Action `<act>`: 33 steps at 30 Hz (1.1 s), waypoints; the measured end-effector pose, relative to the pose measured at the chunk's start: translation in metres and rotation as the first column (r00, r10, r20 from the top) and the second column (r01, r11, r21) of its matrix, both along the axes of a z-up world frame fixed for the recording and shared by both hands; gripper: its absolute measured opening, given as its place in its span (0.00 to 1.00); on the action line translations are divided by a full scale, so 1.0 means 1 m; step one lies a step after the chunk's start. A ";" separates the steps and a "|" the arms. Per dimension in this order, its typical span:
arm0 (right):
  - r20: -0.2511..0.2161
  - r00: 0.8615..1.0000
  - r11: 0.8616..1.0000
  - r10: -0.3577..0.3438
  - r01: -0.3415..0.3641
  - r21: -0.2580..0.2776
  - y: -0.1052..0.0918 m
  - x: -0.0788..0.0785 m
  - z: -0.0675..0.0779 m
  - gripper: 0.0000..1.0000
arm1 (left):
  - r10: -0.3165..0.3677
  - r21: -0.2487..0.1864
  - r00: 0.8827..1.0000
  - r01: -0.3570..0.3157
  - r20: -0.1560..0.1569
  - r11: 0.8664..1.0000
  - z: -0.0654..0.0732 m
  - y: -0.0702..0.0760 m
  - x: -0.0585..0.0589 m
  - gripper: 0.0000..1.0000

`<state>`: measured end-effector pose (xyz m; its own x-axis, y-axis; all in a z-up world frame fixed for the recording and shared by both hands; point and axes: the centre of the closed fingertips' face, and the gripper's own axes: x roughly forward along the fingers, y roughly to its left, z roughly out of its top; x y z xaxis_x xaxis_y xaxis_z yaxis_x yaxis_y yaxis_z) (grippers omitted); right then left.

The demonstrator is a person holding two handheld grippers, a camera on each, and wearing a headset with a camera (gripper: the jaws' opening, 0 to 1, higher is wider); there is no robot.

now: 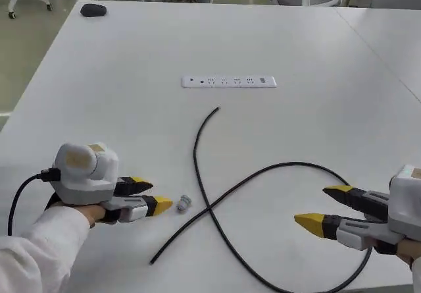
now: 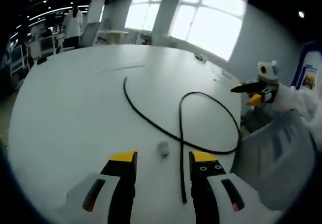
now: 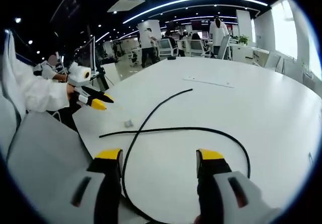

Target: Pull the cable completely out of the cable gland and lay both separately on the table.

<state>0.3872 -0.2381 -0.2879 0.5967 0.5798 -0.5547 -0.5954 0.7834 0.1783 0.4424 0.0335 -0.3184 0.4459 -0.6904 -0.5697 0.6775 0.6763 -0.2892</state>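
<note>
The left gripper (image 1: 156, 195) is open and empty, with its tips near the gland (image 1: 185, 203). The gland lies on the table (image 1: 316, 56) just beside the looped cable (image 1: 197, 155). The right gripper (image 1: 314, 205) is open too and holds nothing. A careless nudge could roll the gland onto the cable.

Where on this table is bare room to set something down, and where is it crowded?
Bare: table right of the power strip, and between it and the mouse. Crowded: the near middle, where the cable crosses itself beside the cable gland, between left tool and right tool.
</note>
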 end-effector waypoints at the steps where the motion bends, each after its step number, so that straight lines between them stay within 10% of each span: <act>1: 0.001 1.000 1.000 0.004 -0.004 -0.009 -0.001 -0.004 0.003 0.62 | 0.012 0.001 1.000 -0.012 0.005 1.000 0.010 0.009 -0.005 0.44; 13: -0.017 0.998 0.997 -0.068 0.067 -0.045 -0.027 -0.040 0.024 0.67 | 0.138 -0.059 0.988 -0.134 0.075 0.989 0.093 0.053 -0.057 0.65; 21: -0.056 0.989 0.990 -0.138 0.136 -0.040 -0.039 -0.059 0.016 0.67 | 0.147 -0.078 0.988 -0.144 0.037 0.987 0.089 0.051 -0.080 0.69; 33: -0.146 0.966 0.977 -0.213 0.214 -0.010 -0.040 -0.058 0.005 0.68 | 0.110 -0.087 0.994 -0.110 -0.004 0.990 0.078 0.034 -0.078 0.72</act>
<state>0.3295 -0.2781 -0.2830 0.6204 0.4509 -0.6417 -0.3820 0.8883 0.2548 0.3644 0.0672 -0.2401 0.5225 -0.6840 -0.5091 0.6005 0.7190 -0.3498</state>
